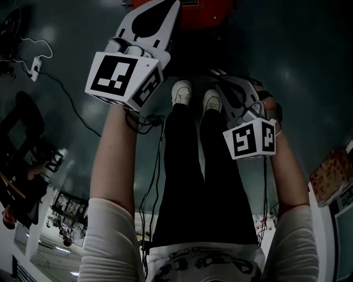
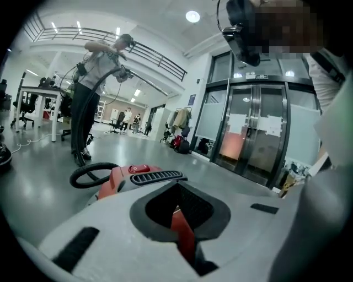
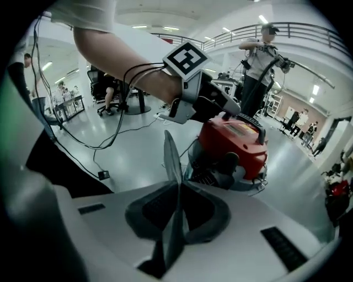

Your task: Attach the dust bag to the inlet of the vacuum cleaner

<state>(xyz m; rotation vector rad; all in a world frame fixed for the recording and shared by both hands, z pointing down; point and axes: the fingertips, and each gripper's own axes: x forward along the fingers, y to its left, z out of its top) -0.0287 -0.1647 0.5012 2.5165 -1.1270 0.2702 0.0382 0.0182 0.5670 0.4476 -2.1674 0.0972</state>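
The red vacuum cleaner stands on the floor just beyond my shoes; it also shows in the left gripper view and the right gripper view, with a dark round port on its near side. My left gripper reaches over the vacuum's top with its jaws together; only a red sliver shows in their slit. My right gripper hangs lower and nearer, shut on a thin grey sheet that sticks out past the jaws edge-on. I cannot make out the rest of that sheet.
A black hose curls beside the vacuum. Cables and a white plug block lie on the grey floor at left. Another person stands further off with grippers raised. Desks and chairs and glass doors lie around.
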